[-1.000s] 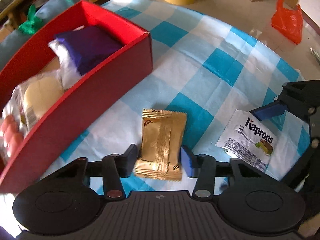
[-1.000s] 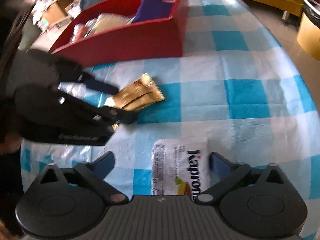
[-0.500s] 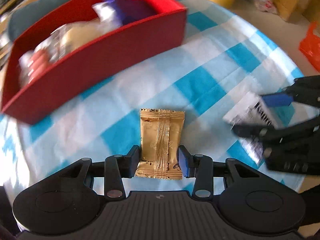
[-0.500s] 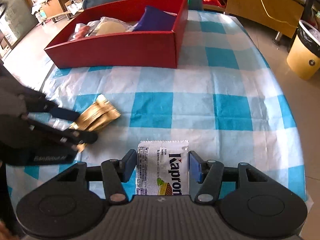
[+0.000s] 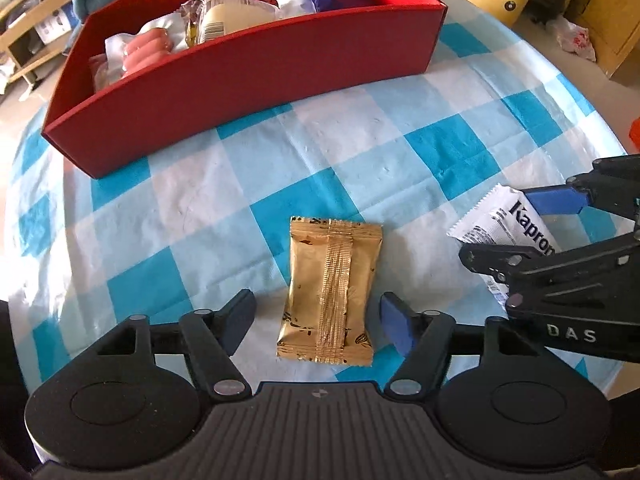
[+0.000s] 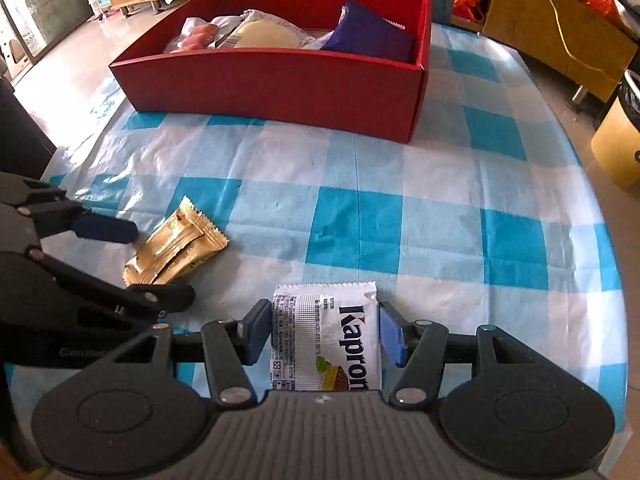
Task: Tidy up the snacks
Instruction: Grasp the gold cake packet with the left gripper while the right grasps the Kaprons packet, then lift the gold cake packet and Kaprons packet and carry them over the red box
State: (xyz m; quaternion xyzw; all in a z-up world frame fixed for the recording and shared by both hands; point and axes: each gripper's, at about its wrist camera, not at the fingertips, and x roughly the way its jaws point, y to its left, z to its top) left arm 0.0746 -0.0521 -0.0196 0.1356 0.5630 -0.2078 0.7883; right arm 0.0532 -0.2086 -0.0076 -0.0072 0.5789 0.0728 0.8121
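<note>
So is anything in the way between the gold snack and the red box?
Nothing visible. Only bare checkered cloth lies between the gold snack and the red box, whose near wall it must clear.

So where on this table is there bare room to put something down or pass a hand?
Free: the checked cloth between the red box and the two packets, and the whole stretch toward the right edge. Crowded: the near side, where the left gripper straddles the gold packet beside the right gripper clamping the white Kapron packet. The box is mostly full.
</note>
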